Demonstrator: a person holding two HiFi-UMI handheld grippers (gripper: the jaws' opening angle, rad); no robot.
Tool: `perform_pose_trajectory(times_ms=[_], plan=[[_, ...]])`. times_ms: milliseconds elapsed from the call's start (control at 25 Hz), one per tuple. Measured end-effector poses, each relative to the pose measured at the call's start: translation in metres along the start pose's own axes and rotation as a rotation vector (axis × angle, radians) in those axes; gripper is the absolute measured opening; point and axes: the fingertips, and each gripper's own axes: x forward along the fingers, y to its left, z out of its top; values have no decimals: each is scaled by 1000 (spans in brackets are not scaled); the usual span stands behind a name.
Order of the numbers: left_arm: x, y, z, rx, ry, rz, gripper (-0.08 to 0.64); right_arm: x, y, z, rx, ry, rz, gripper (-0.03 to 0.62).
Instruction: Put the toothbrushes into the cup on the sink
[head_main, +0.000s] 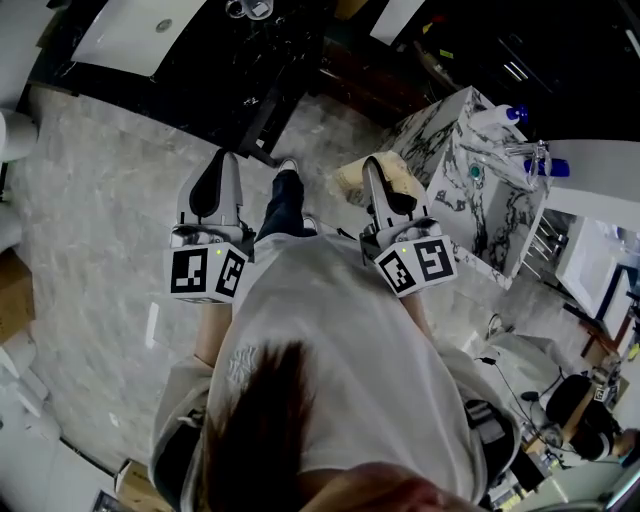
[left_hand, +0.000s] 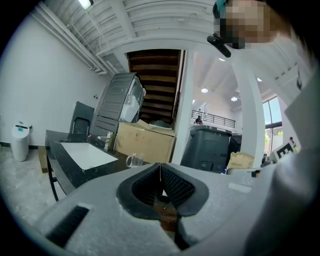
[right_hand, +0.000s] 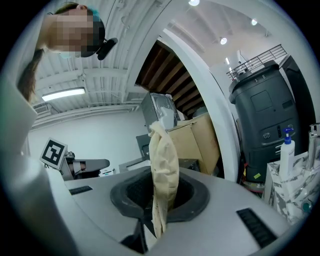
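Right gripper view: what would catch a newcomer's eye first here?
A crumpled beige cloth stands clamped in the right gripper, filling the middle of its view. The left gripper is shut on nothing. In the head view, a marble-patterned sink unit stands ahead on the person's right.
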Motion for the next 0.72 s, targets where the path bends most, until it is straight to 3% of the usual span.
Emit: perform_pose_trajectory(times_ms=[400, 720], plan=[[90, 57, 35, 22, -6, -10, 17, 98, -20, 41, -26, -29, -13, 52], [144, 92, 48, 19, -4, -28, 17, 158, -32, 51, -25, -32, -32, 52]])
